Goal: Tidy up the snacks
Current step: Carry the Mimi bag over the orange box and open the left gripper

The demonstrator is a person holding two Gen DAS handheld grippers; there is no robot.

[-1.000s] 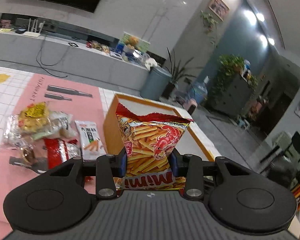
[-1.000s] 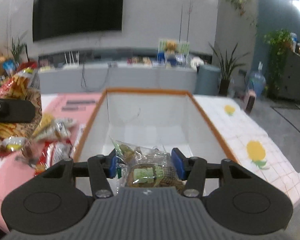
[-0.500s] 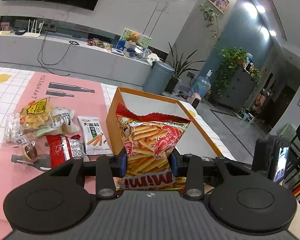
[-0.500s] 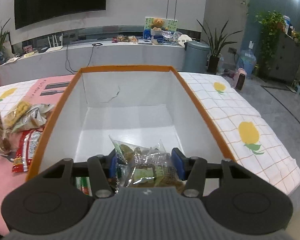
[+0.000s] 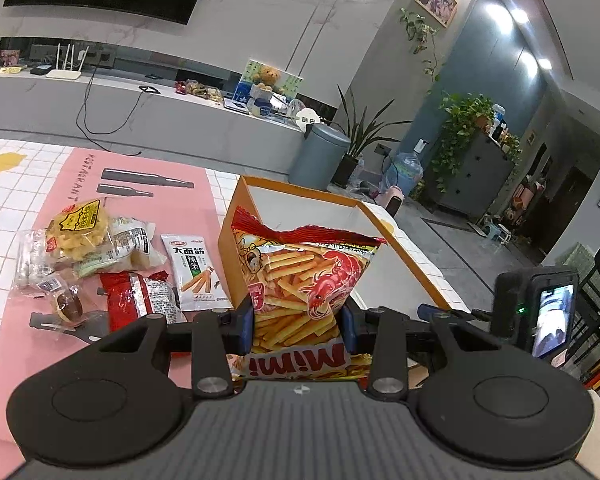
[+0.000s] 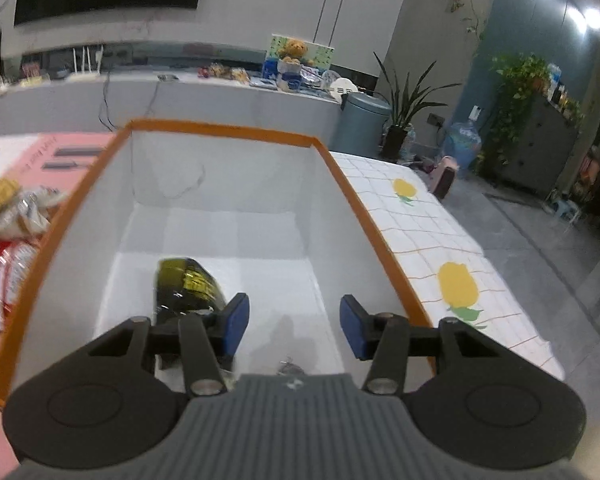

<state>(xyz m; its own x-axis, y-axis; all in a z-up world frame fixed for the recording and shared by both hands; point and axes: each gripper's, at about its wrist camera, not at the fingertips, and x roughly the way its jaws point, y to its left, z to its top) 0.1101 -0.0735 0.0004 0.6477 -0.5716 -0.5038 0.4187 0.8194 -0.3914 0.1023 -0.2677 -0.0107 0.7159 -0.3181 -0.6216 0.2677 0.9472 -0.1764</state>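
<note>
dim room | ceiling lights [image 5: 520, 16] flare | fisheye-bent edges | right view blurred

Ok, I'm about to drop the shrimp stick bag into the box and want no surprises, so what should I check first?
1. Left gripper jaws clamp the Mimi shrimp stick bag: ok.
2. Right gripper jaws empty and apart: ok.
3. Orange-rimmed box has bare floor for the bag: ok.
4. Right gripper out of the box: not ok, it hangs over the opening.
5. Dark green packet lying flat in the box: cannot tell, blurred.
6. Bag above the box opening: cannot tell.
</note>
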